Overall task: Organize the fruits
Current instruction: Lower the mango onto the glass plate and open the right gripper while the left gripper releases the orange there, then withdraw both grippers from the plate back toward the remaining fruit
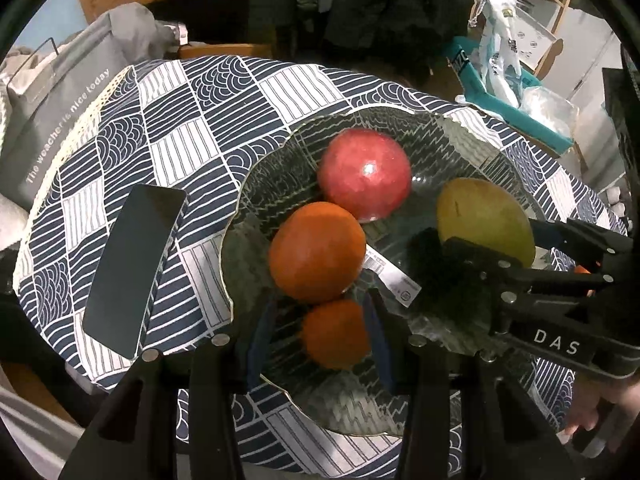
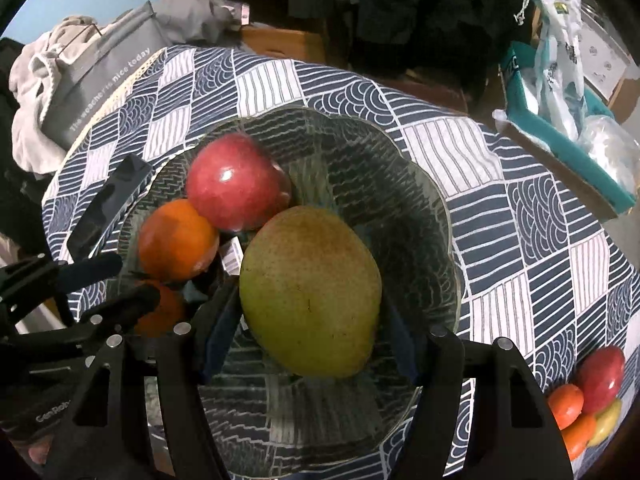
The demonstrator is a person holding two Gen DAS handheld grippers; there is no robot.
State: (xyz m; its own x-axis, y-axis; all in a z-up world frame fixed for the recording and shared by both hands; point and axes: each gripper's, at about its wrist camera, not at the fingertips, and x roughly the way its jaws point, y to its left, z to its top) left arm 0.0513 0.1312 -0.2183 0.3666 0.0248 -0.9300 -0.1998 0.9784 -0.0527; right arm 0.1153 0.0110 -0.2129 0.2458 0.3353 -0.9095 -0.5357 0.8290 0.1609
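A clear glass bowl (image 1: 236,216) (image 2: 448,216) stands on a patterned tablecloth. In it lie a red apple (image 1: 364,174) (image 2: 236,182) and a large orange (image 1: 316,250) (image 2: 178,240), touching each other. My left gripper (image 1: 320,308) points down into the bowl's near side, shut on a small orange (image 1: 335,334). My right gripper (image 2: 311,300) is shut on a yellow-green mango (image 2: 308,272) (image 1: 484,212), which is low over the bowl's middle. A white printed label (image 1: 392,276) lies on the bowl's floor.
A dark phone (image 1: 134,268) lies on the cloth left of the bowl. A grey lettered bag (image 1: 60,120) stands beyond the table's left edge, a teal box (image 1: 520,112) with plastic bags at the back right. Several more fruits (image 2: 588,396) sit at the cloth's right edge.
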